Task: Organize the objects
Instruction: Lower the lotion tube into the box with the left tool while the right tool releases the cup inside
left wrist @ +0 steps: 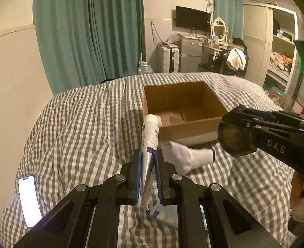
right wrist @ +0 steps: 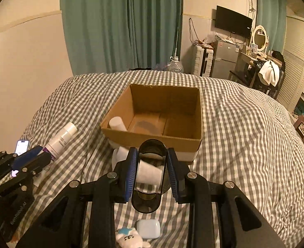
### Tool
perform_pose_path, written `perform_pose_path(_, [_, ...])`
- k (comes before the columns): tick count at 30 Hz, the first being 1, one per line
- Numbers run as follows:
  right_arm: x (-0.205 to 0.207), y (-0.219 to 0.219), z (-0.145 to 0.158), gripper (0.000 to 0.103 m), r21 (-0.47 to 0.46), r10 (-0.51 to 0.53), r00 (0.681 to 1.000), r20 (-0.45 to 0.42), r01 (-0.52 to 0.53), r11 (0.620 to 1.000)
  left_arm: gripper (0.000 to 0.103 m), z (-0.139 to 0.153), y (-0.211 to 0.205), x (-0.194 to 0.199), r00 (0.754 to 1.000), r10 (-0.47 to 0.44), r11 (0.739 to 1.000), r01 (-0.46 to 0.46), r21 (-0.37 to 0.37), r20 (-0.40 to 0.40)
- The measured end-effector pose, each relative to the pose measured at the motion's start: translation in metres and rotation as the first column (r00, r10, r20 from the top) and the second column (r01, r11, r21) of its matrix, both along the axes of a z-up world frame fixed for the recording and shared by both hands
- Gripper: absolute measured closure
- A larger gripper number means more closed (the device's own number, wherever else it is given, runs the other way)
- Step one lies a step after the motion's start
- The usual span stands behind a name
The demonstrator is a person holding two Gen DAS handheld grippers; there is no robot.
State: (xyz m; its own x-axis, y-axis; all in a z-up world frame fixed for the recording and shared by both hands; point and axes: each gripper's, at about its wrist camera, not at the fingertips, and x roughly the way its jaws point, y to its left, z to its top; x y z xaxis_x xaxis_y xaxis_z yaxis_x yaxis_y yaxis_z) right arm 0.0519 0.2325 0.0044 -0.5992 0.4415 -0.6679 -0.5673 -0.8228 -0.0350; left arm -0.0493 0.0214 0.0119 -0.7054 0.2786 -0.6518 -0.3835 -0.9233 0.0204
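Left tool: clenched on a white tube with a purple band. The tube runs lengthwise between the blue pads, cap end pointing past the fingertips toward the near left corner of the cardboard box. The crimped tail of the tube sits back between the fingers.

Right tool: clenched on a dark, translucent round container. The container is held on its side between the pads, one circular end facing the wrist camera. In the left wrist view the same container hangs above the bed, just in front of the box's near right corner.

Cardboard box: open-topped, standing on the grey-checked bed cover near the middle of the bed. A white cylinder leans in its near left corner.

White sock: lies on the bed cover against the near wall of the box, between the two tools.

White earbud case and small plush toy: lie side by side on the bed cover, beneath the right tool, toward the bed's near edge.

Phone: screen lit, lies near the left edge of the bed.
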Motion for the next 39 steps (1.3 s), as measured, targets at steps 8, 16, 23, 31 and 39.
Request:
perform_pose_path(8, [-0.026, 0.038, 0.018, 0.074, -0.001, 0.002, 0.999, -0.032, -0.002, 1.0, 0.091, 0.02, 0.033, -0.047, 0.999, -0.036, 0.999, 0.036, 0.013, -0.018])
perform_pose_path(16, [-0.077, 0.098, 0.014, 0.074, 0.0, -0.004, 1.0, -0.021, 0.004, 1.0, 0.091, 0.002, 0.08, -0.115, 0.998, -0.058, 0.998, 0.058, -0.023, -0.005])
perform_pose_path(23, [-0.113, 0.147, -0.022, 0.074, -0.037, -0.013, 1.0, 0.022, 0.014, 0.999, 0.091, -0.04, 0.109, -0.17, 0.997, -0.05, 0.997, 0.053, -0.047, 0.057])
perform_pose_path(31, [-0.118, 0.164, -0.05, 0.074, -0.089, 0.005, 0.999, 0.036, -0.002, 0.996, 0.09, -0.066, 0.125, -0.189, 0.994, -0.037, 0.998, 0.042, -0.041, 0.098])
perform_pose_path(39, [-0.094, 0.146, -0.016, 0.042, -0.061, -0.015, 1.0, -0.024, 0.013, 0.998, 0.063, -0.033, 0.12, -0.171, 0.996, -0.038, 0.997, 0.043, -0.068, 0.079])
